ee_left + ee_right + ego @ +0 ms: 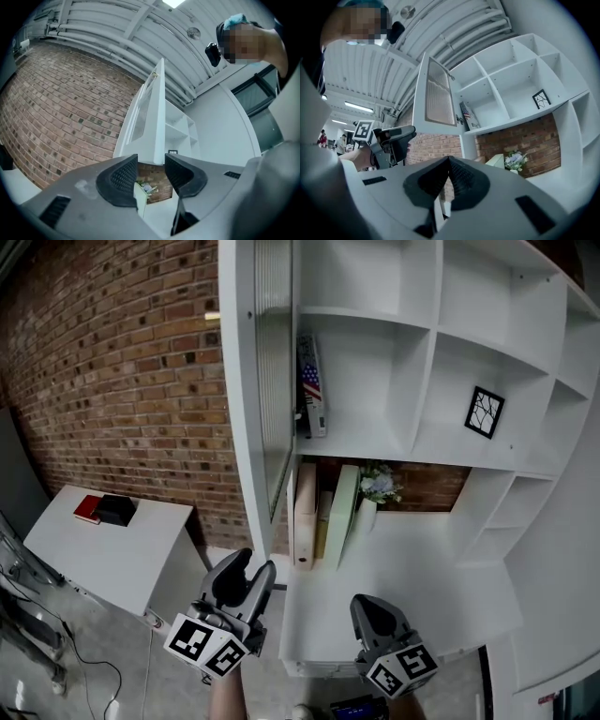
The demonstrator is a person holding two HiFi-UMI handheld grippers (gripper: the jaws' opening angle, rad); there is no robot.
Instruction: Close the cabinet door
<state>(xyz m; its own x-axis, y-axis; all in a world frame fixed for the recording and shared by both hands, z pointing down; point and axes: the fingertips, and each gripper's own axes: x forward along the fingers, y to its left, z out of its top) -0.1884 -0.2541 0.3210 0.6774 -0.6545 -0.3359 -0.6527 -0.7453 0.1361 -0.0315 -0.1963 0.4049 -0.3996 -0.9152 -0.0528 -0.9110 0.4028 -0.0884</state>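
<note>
Standing open, the cabinet door (pixel 240 399) juts edge-on out of the white shelf unit (pixel 433 343), its ribbed pane (pixel 275 371) showing on the side toward 3 o'clock in the head view. At 6 o'clock from the door's lower corner the left tongs (pixel 251 570) hang with their tips spread and nothing pinched. In the left gripper view those tongs (pixel 151 171) frame a gap, and the door (pixel 158 122) rises at 12 o'clock just above it. At 3 o'clock from them, apart from the door, the right tongs (pixel 375 610) are pressed together and empty, low over the white surface (pixel 422 587). From the right gripper view these tongs (pixel 450 176) show their pads meeting, the door (pixel 436 96) at 12 o'clock and the left tongs (pixel 389 140) at 9 o'clock. Inside the unit, books (pixel 311 390) lean just behind the door, a framed picture (pixel 485 412) stands at 3 o'clock from them, and flowers (pixel 378 484) sit at 5 o'clock. Toward 9 o'clock, against the brick wall (pixel 112 362), a low surface (pixel 103 559) carries a red book (pixel 87 509) touching a black box (pixel 116 510).
</note>
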